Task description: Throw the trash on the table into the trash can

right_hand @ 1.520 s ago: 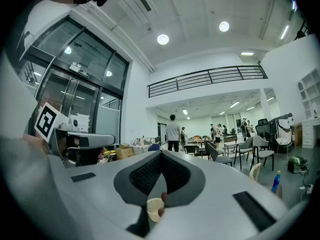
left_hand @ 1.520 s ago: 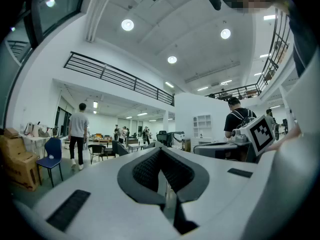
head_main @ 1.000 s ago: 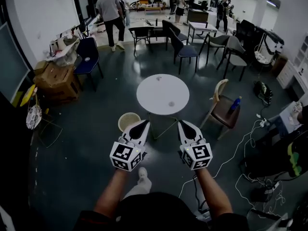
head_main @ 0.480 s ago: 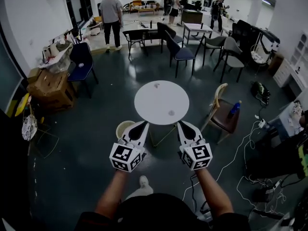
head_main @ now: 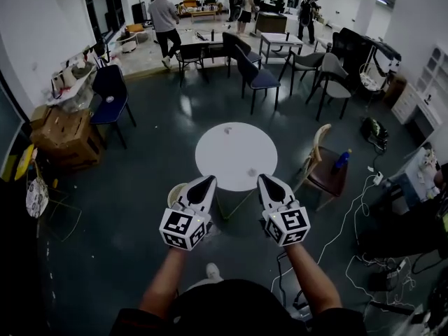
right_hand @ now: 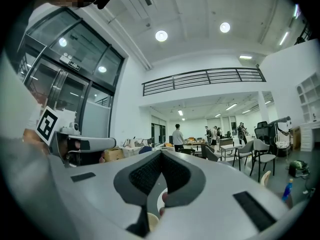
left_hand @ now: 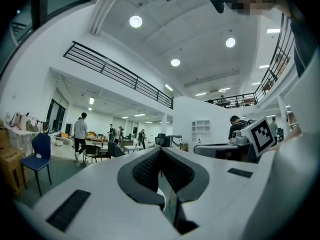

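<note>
The left gripper and the right gripper are held level, side by side, each with its jaws closed on nothing. Ahead stands a round white tabletop. A small pale scrap of trash lies near its far edge and a second scrap near its near edge. A pale round trash can sits on the floor at the table's left, partly hidden behind the left gripper.

I see the round bench ahead, a far scrap and a near scrap of trash on it; the trash can stands on the floor at its near-left edge, a chair to its right.
</note>
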`<state>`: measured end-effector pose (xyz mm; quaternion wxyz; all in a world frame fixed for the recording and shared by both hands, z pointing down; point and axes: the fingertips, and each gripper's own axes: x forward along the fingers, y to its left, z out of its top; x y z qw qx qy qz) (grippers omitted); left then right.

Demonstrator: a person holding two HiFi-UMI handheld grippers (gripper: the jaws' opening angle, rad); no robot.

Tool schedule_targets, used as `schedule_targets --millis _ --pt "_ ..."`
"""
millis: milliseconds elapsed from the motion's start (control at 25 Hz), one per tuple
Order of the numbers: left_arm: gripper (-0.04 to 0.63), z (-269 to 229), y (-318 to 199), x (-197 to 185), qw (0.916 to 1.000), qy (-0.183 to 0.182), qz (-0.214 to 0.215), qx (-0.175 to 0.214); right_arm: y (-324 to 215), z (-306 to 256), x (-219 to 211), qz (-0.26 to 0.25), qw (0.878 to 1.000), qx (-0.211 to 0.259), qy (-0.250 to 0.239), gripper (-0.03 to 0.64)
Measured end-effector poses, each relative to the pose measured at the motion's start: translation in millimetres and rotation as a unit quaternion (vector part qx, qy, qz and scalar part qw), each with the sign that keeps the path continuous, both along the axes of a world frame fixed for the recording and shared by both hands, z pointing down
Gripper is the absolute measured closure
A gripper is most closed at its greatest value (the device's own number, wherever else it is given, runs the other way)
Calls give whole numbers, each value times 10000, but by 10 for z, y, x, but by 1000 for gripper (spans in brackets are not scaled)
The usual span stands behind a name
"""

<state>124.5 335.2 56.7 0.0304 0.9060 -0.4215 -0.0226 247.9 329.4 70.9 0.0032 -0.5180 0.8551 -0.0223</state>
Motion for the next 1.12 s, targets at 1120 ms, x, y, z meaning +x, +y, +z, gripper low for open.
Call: schedule_targets --millis 1120 --pt "588 652 -1188 -406 9971 39 419 -637 -1163 789 -193 555 9942 -835 391 598"
